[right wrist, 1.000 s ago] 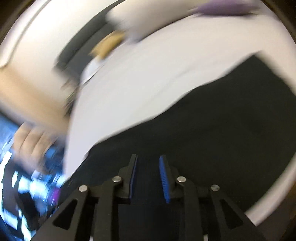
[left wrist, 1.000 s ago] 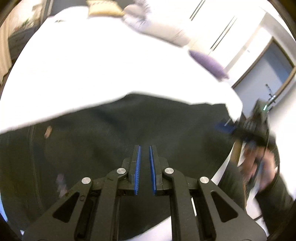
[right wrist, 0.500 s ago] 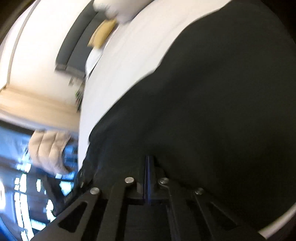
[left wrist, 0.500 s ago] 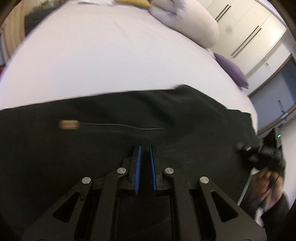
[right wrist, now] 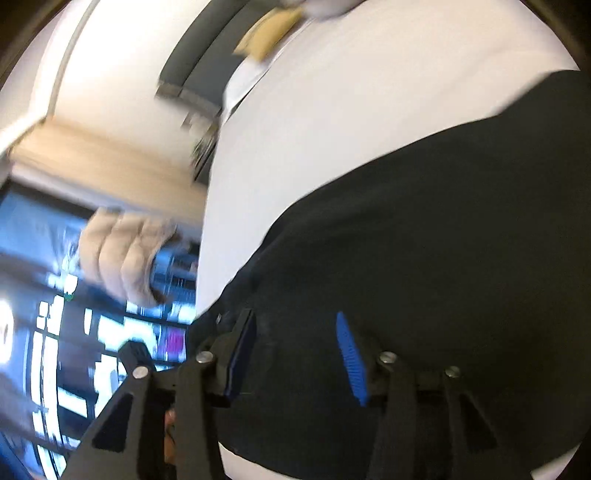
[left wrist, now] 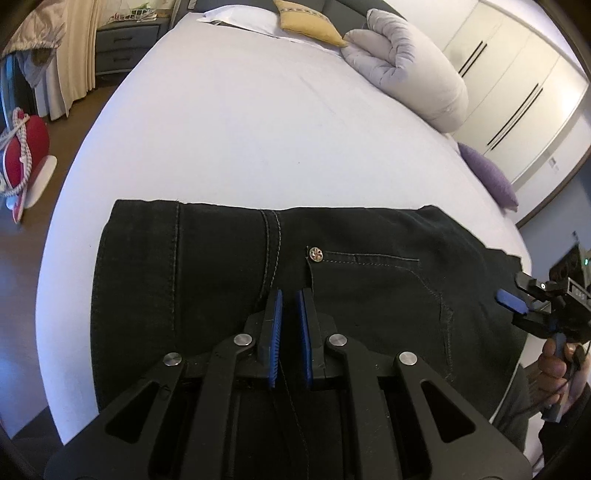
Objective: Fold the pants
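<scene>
- Left wrist view: the black denim pants (left wrist: 258,280) lie flat across the near part of the white-sheeted bed (left wrist: 258,122), folded into a broad band that runs left to right.
- Grey stitching shows on the denim: a double seam down the middle, a single line near the left end, and a curved pocket outline on the right.
- A small silver rivet (left wrist: 316,254) sits at the pocket's upper corner; any marking on it is too small to read, and no brand tag or other writing is legible on the fabric.
- The left gripper (left wrist: 289,295) hangs over the middle of the pants, its blue-padded jaws drawn close with a narrow gap and nothing between them.
- The right gripper (left wrist: 511,302) shows at the right edge, at the pants' right end, held in the person's hand (left wrist: 559,363); small characters on its body cannot be read.
- Right wrist view: blurred, the right gripper (right wrist: 295,321) has its blue-padded jaws spread wide above the dark cloth, gripping nothing.
- At the far end of the bed lie a mustard-yellow cushion (left wrist: 308,24), a rolled pale grey duvet (left wrist: 410,66) and a purple pillow (left wrist: 489,177).
- White wardrobe doors (left wrist: 517,81) with dark bar handles stand behind on the right.
- A red round object with white cord (left wrist: 26,147) sits on the floor at the left.
</scene>
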The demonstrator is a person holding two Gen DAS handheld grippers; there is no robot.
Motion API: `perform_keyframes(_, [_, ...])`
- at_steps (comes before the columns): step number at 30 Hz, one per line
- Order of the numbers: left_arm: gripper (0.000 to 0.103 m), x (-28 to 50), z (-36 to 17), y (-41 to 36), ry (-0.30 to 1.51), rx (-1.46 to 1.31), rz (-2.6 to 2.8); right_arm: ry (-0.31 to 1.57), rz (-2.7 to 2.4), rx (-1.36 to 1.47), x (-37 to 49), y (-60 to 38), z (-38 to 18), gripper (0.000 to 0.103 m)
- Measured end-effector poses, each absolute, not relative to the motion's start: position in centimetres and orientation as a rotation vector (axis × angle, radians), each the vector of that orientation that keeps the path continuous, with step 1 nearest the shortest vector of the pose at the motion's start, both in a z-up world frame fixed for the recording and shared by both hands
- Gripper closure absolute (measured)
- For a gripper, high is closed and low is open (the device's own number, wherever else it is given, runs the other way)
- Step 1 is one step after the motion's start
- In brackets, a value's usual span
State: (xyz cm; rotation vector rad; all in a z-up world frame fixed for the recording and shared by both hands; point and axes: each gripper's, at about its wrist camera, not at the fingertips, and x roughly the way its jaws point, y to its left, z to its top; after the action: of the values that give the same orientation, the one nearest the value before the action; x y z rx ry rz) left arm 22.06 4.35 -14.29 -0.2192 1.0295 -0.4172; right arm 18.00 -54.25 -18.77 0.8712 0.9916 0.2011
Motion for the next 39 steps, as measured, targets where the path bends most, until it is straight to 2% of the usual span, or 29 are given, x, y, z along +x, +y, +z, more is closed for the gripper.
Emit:
perform_keyframes(3, [0.094, 22.4, -14.7, 2.9, 1.042, -0.215, -0.413, 1.035, 0.183, 0.921, 20.6, -54.3, -21.0, 0.056])
perform_keyframes(4, [0.094, 22.5, -14.9, 4.1, 1.046, -0.221, -0.411, 1.03, 0.165, 0.963, 20.8, -56.1, -21.4, 0.07])
perform_keyframes(7, [0.094, 22.9, -14.7, 3.7, 1.05, -0.216, -0.402, 0.968, 0.094, 1.078, 18.7, -61.6, -23.0, 0.093])
perform_keyframes(11, [0.094, 23.3, -14.7, 2.3, 1.058, -0.197, -0.39, 0.816, -0.104, 1.194, 14.9, -70.2, -23.6, 0.103])
perform_keyframes(16, [0.094, 23.5, -14.8, 1.6, 1.065, -0.187, -0.383, 0.639, -0.369, 1.193, 8.6, -81.4, -22.0, 0.103])
perform_keyframes(20, [0.094, 23.5, -14.4, 1.0, 1.075, -0.168, -0.365, 0.633, -0.627, 1.076, 3.9, -86.7, -18.6, 0.103])
perform_keyframes(21, [0.094, 23.5, -14.1, 0.6, 1.081, -0.15, -0.353, 0.638, -0.683, 1.034, 2.9, -87.2, -17.4, 0.093])
perform_keyframes(22, [0.094, 23.5, -13.6, 0.1, 1.086, -0.127, -0.335, 0.653, -0.765, 0.992, 2.0, -87.3, -16.1, 0.053])
perform_keyframes(23, [0.094, 23.3, -13.0, -0.4, 1.083, -0.103, -0.319, 0.633, -0.798, 0.971, 1.2, -87.1, -15.0, 0.04])
perform_keyframes(24, [0.094, 22.9, -11.9, -1.2, 1.062, -0.078, -0.315, 0.575, -0.765, 0.961, 0.8, -86.1, -13.9, 0.033])
perform_keyframes(29, [0.094, 21.5, -8.9, -5.9, 1.001, -0.077, -0.397, 0.472, -0.436, 0.955, 4.4, -80.7, -11.1, 0.033])
perform_keyframes(36, [0.094, 20.3, -12.6, -16.5, 1.114, 0.024, -0.58, 0.767, -0.162, 1.035, 15.2, -76.1, -17.5, 0.034])
perform_keyframes(37, [0.094, 20.1, -13.5, -17.2, 1.134, 0.03, -0.577, 0.794, -0.181, 1.053, 15.1, -76.6, -18.6, 0.048])
perform_keyframes(39, [0.094, 19.7, -14.2, -17.8, 1.117, 0.057, -0.564, 0.774, -0.192, 1.088, 14.3, -77.4, -19.5, 0.068])
